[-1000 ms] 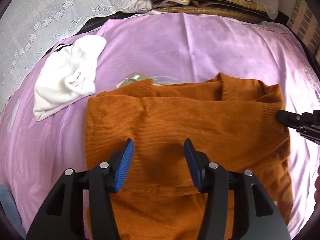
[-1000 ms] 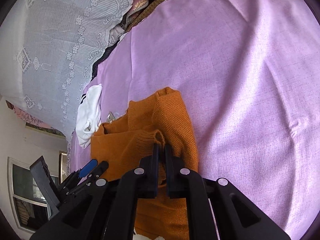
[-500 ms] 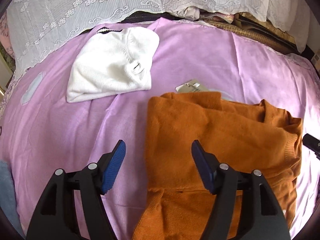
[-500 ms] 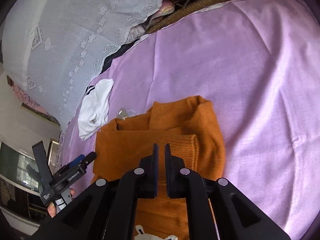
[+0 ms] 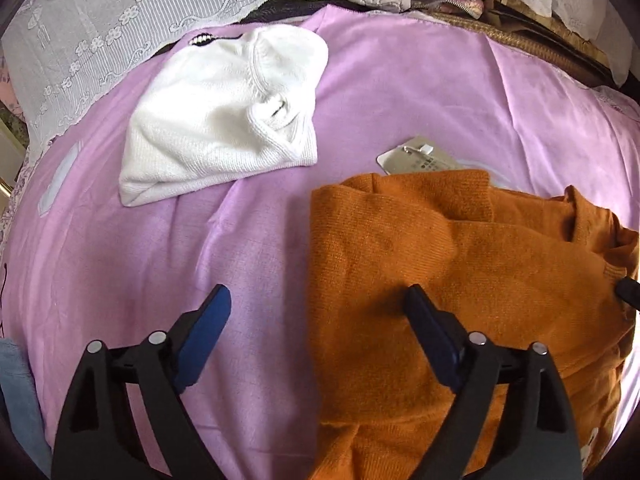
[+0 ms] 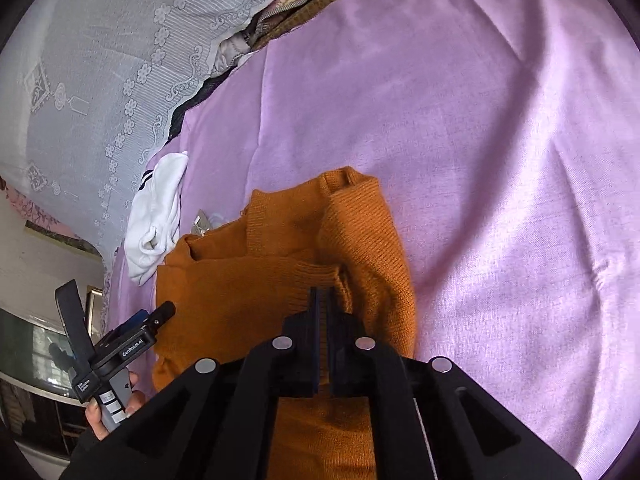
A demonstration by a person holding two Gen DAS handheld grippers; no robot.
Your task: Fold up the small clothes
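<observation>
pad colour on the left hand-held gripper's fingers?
Blue pads on black arms of the left hand-held gripper, clearest in the left wrist view.

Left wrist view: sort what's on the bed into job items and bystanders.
Job: orange sweater, left gripper open, right gripper shut on the sweater's cuff.
Lying about: white garment, already folded; paper tag; purple sheet; lace cloth.
</observation>
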